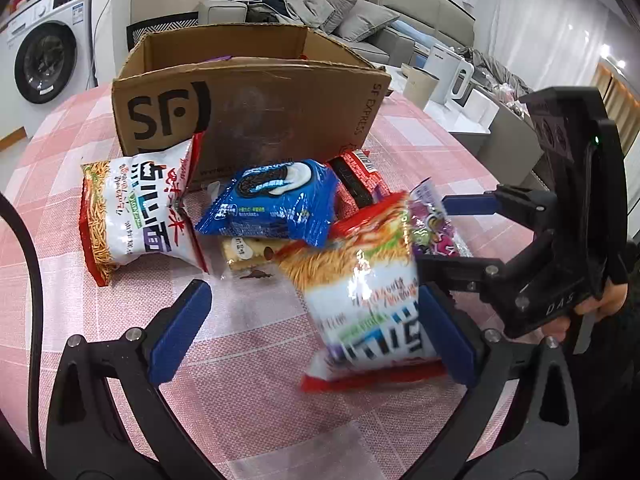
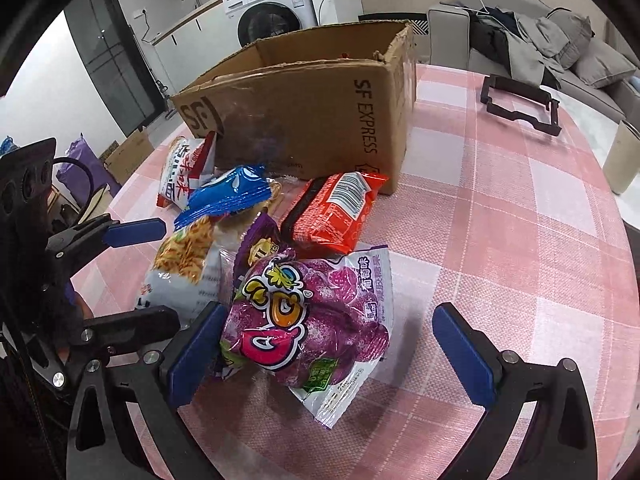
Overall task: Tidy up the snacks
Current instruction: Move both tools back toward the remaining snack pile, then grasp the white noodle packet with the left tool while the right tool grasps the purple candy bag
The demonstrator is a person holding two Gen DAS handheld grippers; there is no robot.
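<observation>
An open SF Express cardboard box (image 1: 248, 108) stands on the pink checked tablecloth, also in the right wrist view (image 2: 304, 120). In front of it lie snack packs: a white noodle snack bag (image 1: 136, 212), a blue Oreo pack (image 1: 276, 200), a red pack (image 2: 336, 208) and a small biscuit pack (image 1: 248, 254). My left gripper (image 1: 316, 336) is open, with a second noodle snack bag (image 1: 368, 296) resting against its right finger. My right gripper (image 2: 332, 354) is open around a purple grape gummy bag (image 2: 308, 320), which touches its left finger.
A black plastic frame (image 2: 520, 104) lies on the table at the far right. A white cup (image 2: 622, 160) stands beyond the table's right edge. A washing machine (image 1: 44, 60) and a grey sofa (image 1: 360, 12) are behind the table.
</observation>
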